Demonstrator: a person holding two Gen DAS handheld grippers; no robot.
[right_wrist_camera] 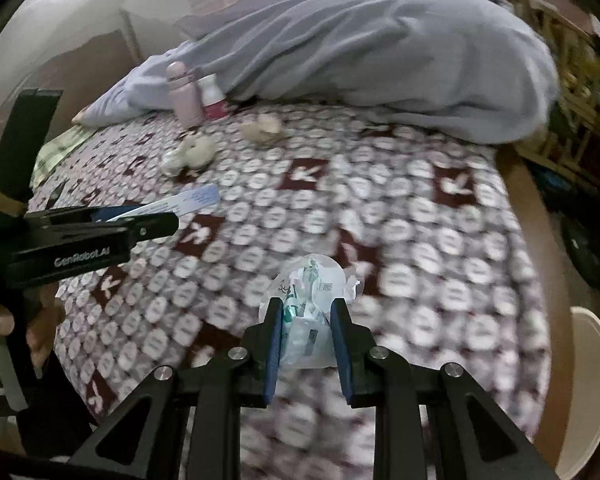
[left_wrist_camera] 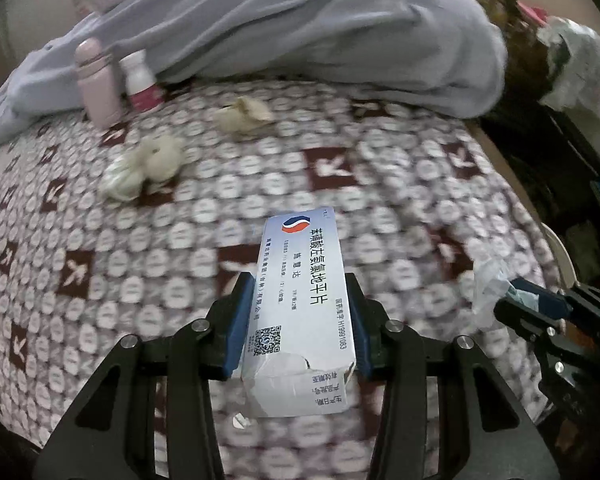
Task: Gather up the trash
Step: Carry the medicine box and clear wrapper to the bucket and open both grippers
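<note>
My left gripper (left_wrist_camera: 300,292) is shut on a white and blue medicine box (left_wrist_camera: 300,304) with a torn near end, held above the patterned bedspread (left_wrist_camera: 400,200). My right gripper (right_wrist_camera: 306,308) is shut on a crumpled clear plastic wrapper (right_wrist_camera: 312,292) with green print. The right gripper also shows at the right edge of the left wrist view (left_wrist_camera: 512,300), the left gripper at the left of the right wrist view (right_wrist_camera: 156,220). Two crumpled tissues lie on the bed, one nearer (left_wrist_camera: 144,168) (right_wrist_camera: 192,154) and one farther (left_wrist_camera: 244,116) (right_wrist_camera: 264,128).
A pink bottle (left_wrist_camera: 98,84) and a white bottle with a red label (left_wrist_camera: 140,82) stand by a bunched grey blanket (left_wrist_camera: 300,28) at the back. The bed's wooden edge (right_wrist_camera: 540,240) runs on the right, with a round white rim (right_wrist_camera: 596,380) and cluttered shelves (left_wrist_camera: 560,60) beyond.
</note>
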